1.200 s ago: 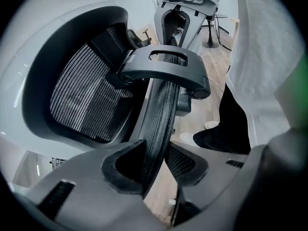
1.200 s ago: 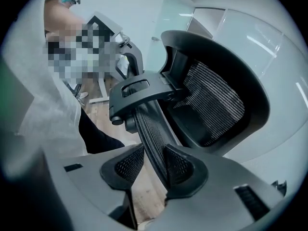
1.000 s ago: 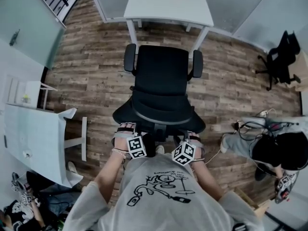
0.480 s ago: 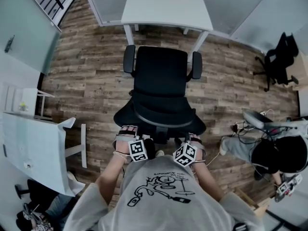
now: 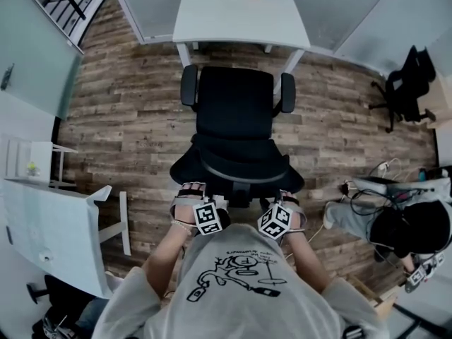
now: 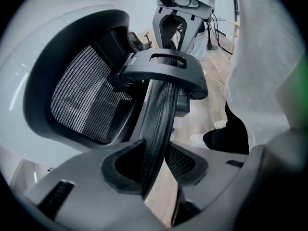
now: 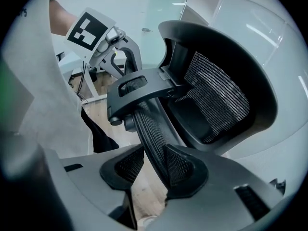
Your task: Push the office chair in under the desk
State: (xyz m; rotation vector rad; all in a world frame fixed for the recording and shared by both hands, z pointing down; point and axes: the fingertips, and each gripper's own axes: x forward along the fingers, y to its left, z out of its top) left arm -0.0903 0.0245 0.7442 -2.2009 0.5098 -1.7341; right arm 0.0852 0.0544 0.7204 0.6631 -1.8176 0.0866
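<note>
Both left gripper (image 6: pixel 156 167) and right gripper (image 7: pixel 153 170) clamp the office chair (image 5: pixel 235 111) backrest; skewed pushing could ram armrests (image 5: pixel 288 92) into the worktop (image 5: pixel 240 20) legs.

Wood plank floor (image 5: pixel 120 111) across room. White table (image 5: pixel 49 224) near left, on white legs. Just beyond it, small white rack (image 5: pixel 21 162) at left wall; small yellow-green item on it, too small to tell. Railing (image 5: pixel 67 2) far left, beside glass partition (image 5: pixel 35 55). Spare black chair (image 5: pixel 408 89) far right, well apart from other furniture. Person (image 5: pixel 406 228) low on floor, near right; cables (image 5: pixel 364 188) just beside.
</note>
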